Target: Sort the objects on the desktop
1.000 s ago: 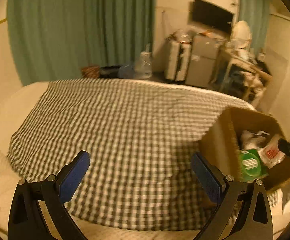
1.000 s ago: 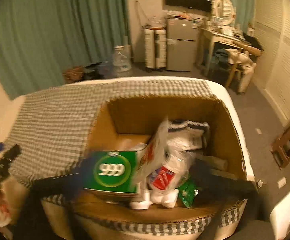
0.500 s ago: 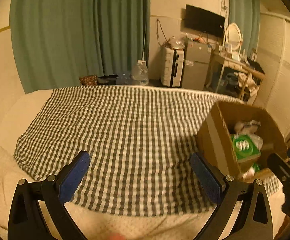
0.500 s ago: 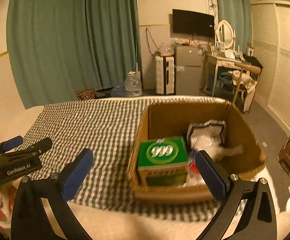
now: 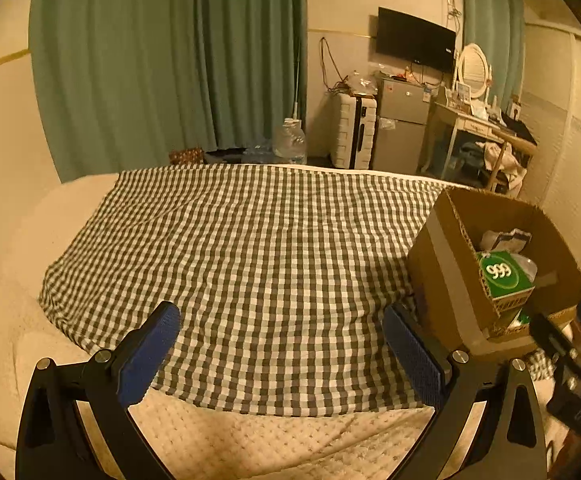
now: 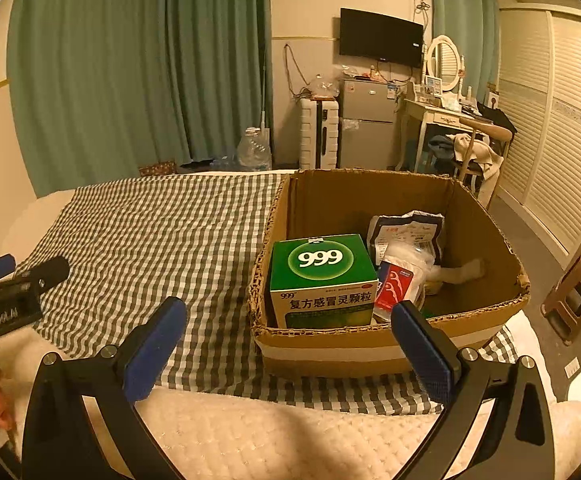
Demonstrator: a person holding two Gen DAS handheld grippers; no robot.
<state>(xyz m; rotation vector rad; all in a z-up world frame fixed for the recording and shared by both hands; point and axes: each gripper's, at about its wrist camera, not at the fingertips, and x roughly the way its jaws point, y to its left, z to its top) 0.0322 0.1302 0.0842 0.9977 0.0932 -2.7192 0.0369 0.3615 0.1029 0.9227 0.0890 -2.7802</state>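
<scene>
Two grippers, both empty, both spread wide. On the left, the left gripper hovers over the near edge of the checked cloth, blue pads far apart, nothing between them; the cloth ahead of it lies bare, with no loose item showing. Moving right, the right gripper hangs just short of the box, jaws just as wide, nothing held. The cardboard box sits on the cloth's right end, and that's where the sorted things are: a green carton upright against the near-left wall, a white pouch behind it, a red-labelled packet pressed against the carton's right side. From what shows, the sorting looks close to done.

Risks from here? The box stands near the bed's right edge on soft bedding, so a nudge from the right gripper's finger against the near wall could tip or slide it toward the floor. The packet leans loosely; reaching in could snag it and drag it out
</scene>
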